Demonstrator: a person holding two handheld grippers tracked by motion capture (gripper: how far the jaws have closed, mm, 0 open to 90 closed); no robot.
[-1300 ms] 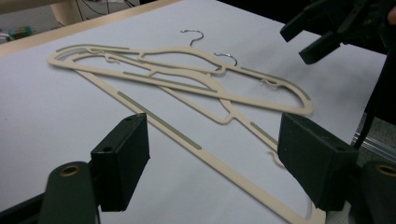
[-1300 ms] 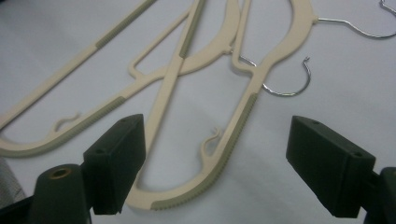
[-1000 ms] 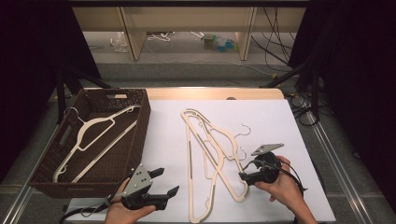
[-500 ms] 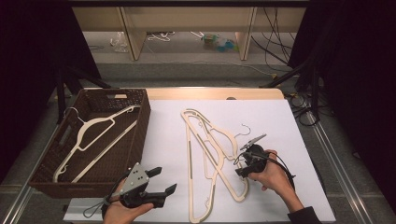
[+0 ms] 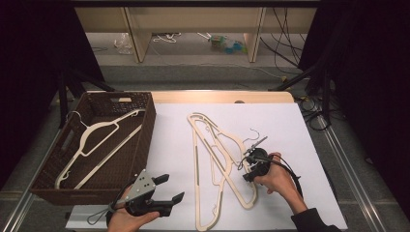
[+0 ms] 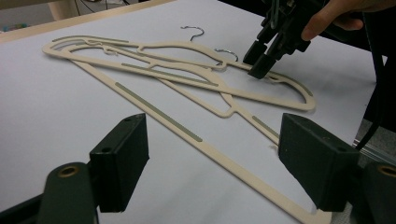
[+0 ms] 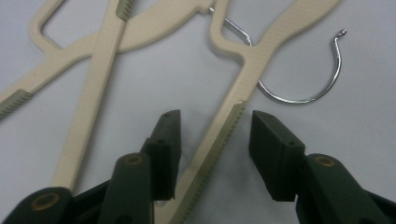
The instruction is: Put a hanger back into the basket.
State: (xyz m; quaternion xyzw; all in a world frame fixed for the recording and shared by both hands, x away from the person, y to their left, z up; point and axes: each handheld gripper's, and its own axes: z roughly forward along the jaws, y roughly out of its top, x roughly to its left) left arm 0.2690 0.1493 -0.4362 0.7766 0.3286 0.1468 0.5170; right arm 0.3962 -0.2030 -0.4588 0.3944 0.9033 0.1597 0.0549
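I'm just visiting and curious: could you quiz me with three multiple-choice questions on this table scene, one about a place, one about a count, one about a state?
1. Where does the brown basket stand?
A. on the table's left side
B. on the table's right side
C. on the floor

2. How many hangers lie in it?
A. none
B. one
C. three

3. What is between the right gripper's jaws?
A. a wire hook
B. nothing
C. an arm of a cream hanger

Answers:
1 A, the high view shows it left of the white sheet.
2 B, a single basket hanger rests inside.
3 C, the ribbed arm runs between the pads, with a gap at the right pad.
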